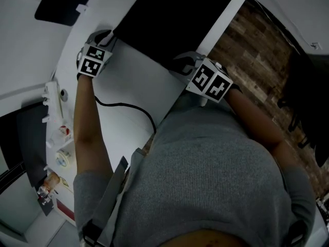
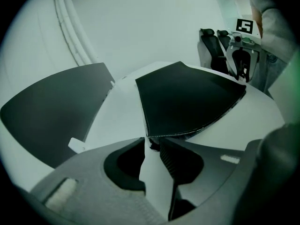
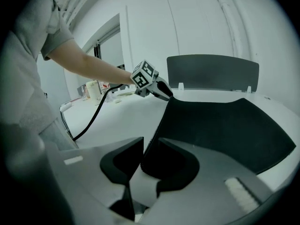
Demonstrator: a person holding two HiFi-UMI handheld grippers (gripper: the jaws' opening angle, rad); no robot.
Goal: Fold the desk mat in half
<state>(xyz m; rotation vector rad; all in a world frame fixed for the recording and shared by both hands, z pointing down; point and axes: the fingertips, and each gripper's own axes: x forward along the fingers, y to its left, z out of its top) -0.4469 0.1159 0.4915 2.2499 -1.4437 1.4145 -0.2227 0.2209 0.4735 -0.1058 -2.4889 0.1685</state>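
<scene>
Left claw [image 2: 152, 142] and right claw [image 3: 151, 142] gape at corners of the desk mat [image 1: 169, 19], seemingly unpinched; head view hides the gaps.

The desk mat [image 1: 175, 19] lies on the table [image 1: 139, 81], toward its far right. The left gripper [image 1: 105, 37] sits at the mat's near left corner, the right gripper [image 1: 182, 63] at its near right corner. A cable [image 1: 134, 107] runs across the table nearer the person, with cups [image 1: 64, 157] further left.
</scene>
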